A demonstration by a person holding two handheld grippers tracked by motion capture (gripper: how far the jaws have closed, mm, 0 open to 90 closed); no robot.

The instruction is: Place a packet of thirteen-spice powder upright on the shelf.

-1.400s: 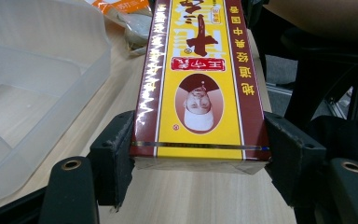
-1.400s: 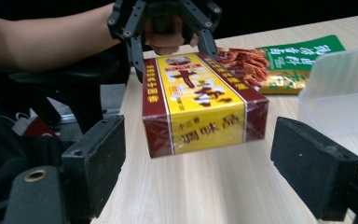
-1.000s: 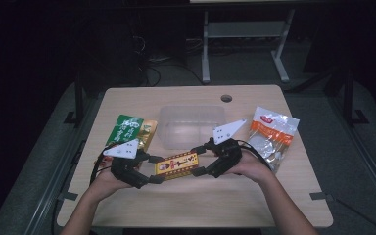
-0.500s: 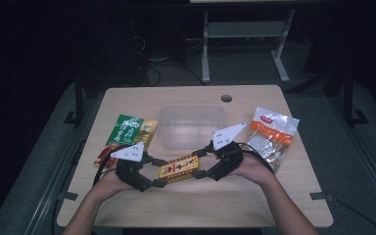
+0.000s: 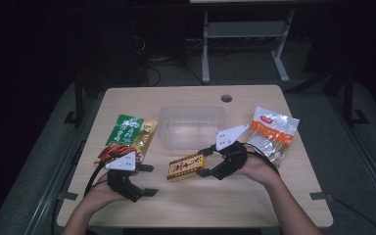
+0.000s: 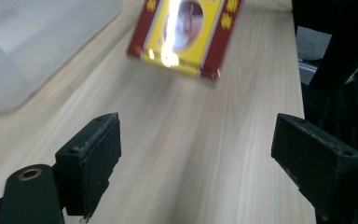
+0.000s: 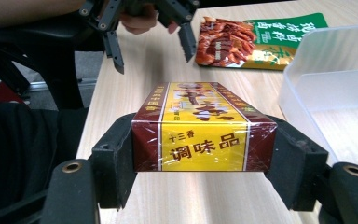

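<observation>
Centre frame: yellow-and-maroon box (image 5: 187,167) pinched endwise by right gripper (image 5: 209,161), left gripper (image 5: 146,179) just spread empty; risks sagging or slipping from that single grip.

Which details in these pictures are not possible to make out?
- Box label: left gripper view, blurred, washed by glare, top cut by the edge.
- Print on the white packet: high view, too small.
- Clear container: right gripper view, far side cut by the edge.

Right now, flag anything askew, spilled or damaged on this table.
Nothing is spilled or damaged. Only the box sits skewed to the table edge, clamped at one end by the right gripper. The left gripper, just opened, holds nothing.
</observation>
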